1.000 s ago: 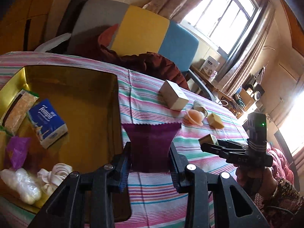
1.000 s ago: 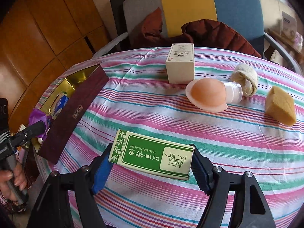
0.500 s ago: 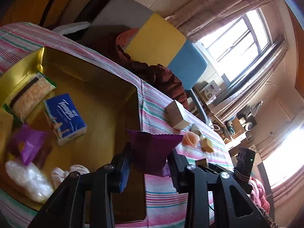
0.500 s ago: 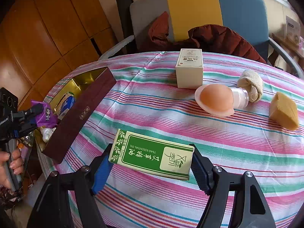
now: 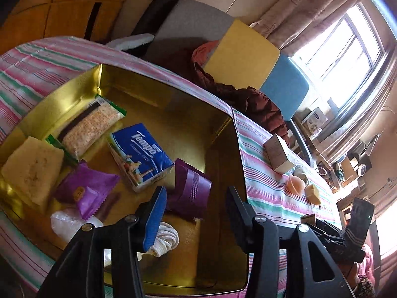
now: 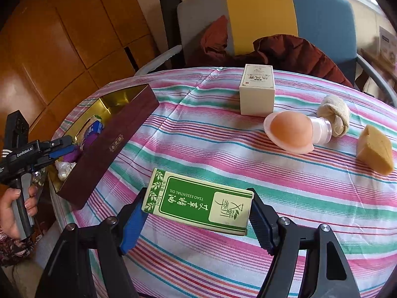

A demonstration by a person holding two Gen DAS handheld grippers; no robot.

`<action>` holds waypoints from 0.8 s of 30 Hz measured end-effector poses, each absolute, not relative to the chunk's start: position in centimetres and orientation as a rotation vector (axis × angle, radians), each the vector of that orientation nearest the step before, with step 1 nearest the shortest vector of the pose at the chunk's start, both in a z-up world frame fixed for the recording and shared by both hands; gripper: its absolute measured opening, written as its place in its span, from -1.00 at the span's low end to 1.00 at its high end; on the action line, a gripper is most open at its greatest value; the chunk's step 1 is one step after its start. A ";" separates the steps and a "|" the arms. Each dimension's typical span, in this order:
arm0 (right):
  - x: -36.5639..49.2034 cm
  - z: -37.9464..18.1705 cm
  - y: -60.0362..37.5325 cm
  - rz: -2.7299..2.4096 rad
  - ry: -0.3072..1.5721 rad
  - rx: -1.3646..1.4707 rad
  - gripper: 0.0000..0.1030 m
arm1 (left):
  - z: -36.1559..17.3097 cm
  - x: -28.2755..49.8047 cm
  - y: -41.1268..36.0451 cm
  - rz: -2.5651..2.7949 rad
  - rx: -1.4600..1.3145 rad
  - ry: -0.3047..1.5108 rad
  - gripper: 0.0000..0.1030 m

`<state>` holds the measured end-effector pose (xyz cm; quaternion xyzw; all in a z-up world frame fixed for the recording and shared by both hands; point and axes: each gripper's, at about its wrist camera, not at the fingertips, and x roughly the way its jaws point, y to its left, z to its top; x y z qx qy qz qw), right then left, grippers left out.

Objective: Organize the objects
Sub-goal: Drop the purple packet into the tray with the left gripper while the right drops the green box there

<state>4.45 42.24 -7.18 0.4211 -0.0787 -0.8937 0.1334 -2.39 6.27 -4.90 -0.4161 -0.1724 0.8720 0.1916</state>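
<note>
My left gripper (image 5: 196, 201) is open above the gold-lined box (image 5: 173, 104). A dark purple packet (image 5: 189, 193) lies loose in the box between the jaws, touching neither. The box also holds a blue Tempo tissue pack (image 5: 140, 155), a second purple packet (image 5: 86, 191), a cereal bar (image 5: 91, 126), a yellow sponge (image 5: 31, 171), a white bag and a white cord. My right gripper (image 6: 197, 213) is shut on a green essential-oil box (image 6: 198, 202), held over the striped tablecloth. The left gripper also shows in the right wrist view (image 6: 62, 149), over the box (image 6: 111, 144).
On the striped table (image 6: 223, 149) stand a cream carton (image 6: 257, 92), a peach silicone cup on a clear bottle (image 6: 290, 131), a rolled beige sock (image 6: 335, 114) and a yellow sponge block (image 6: 376, 150). A chair with a brown jacket (image 6: 285, 49) is behind the table.
My left gripper moved over the box, opened and let go of the dark purple packet, which now lies inside. My right gripper kept its hold on the green box.
</note>
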 end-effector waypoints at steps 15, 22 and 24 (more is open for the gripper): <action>4.2 -3.2 30.0 -2.432 -0.120 1.080 0.47 | -3.3 -1.9 2.0 2.622 -1.185 -0.519 -0.03; 3.3 -1.9 22.5 -2.373 0.110 1.037 0.47 | -3.0 -2.4 0.1 2.642 -1.191 -0.597 -0.03; 2.8 -2.0 21.1 -2.357 0.154 1.053 0.47 | -2.9 -2.5 -0.4 2.653 -1.203 -0.609 -0.03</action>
